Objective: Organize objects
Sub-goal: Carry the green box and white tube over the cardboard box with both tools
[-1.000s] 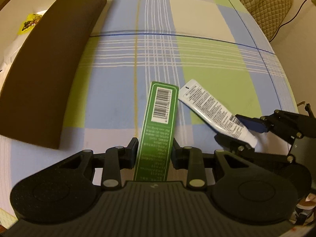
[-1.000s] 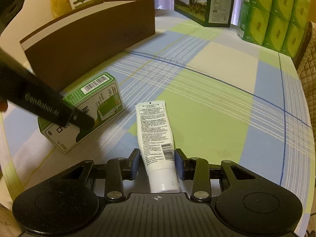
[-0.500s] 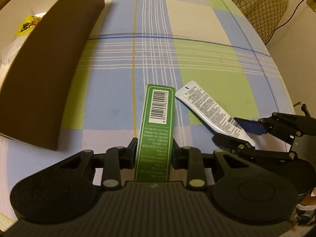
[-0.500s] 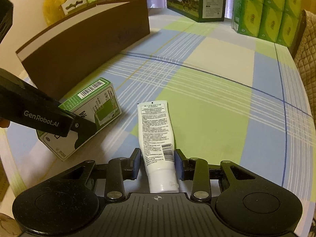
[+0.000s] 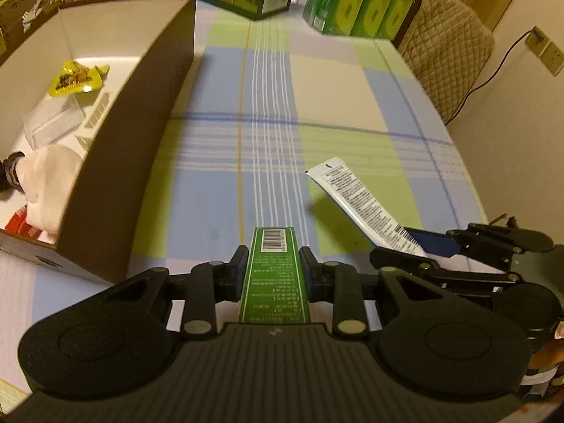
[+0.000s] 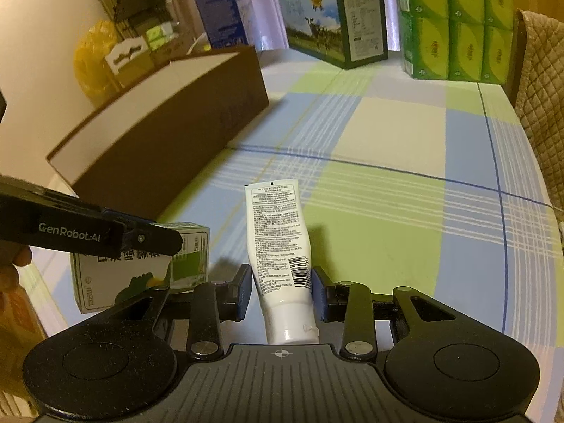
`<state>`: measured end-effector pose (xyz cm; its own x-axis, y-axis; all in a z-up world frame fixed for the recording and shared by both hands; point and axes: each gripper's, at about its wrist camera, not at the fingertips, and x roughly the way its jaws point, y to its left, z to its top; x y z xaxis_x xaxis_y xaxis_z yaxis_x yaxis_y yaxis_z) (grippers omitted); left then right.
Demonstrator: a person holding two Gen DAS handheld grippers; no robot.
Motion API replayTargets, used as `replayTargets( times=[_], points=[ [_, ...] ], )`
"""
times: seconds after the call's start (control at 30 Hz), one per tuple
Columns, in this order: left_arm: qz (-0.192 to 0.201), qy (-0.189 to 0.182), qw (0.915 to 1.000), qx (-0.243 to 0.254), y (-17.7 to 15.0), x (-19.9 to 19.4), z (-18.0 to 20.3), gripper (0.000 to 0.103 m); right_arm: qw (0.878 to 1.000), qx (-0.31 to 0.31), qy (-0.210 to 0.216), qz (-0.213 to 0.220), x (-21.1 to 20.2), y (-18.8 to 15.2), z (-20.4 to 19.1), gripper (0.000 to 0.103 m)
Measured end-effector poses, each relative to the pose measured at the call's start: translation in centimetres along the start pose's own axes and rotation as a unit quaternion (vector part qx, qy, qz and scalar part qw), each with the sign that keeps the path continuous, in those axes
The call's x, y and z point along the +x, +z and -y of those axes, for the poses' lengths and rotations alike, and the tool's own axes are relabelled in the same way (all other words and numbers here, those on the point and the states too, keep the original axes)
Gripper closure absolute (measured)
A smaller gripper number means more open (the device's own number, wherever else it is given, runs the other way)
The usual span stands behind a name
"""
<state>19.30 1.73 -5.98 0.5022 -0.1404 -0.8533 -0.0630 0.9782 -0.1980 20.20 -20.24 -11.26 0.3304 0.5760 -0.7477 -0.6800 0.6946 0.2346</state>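
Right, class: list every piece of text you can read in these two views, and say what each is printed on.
"GenRobot.AI": on the arm of the left gripper, seen from the right wrist.
Green box: barcode and print, too small to read.
White tube: barcode and fine print, unreadable.
Cartons at the back: blurred.
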Motion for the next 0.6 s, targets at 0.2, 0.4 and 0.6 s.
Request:
replayTargets(
  times=[0.2, 0.4, 0.6],
  points=[
    [0.030, -0.007, 0.9995, -0.001, 0.9, -2.2, -0.3, 0.078, 1.000, 0.008, -0.001, 0.011, -1.0, 0.6, -0.8, 0.070],
    [0.069, -0.010, 0.9975, -0.008, 1.9, -5.1, -1.3, 0.078, 1.000, 0.015, 0.010, 0.025, -1.7, 2.1, -1.8, 0.070],
    [0.100, 0.000, 0.9948, -0.020, 2.8, -7.6, -3.2, 0.078, 0.999, 0.018, 0.025, 0.032, -1.9, 4.0, -3.7, 0.070]
  ],
)
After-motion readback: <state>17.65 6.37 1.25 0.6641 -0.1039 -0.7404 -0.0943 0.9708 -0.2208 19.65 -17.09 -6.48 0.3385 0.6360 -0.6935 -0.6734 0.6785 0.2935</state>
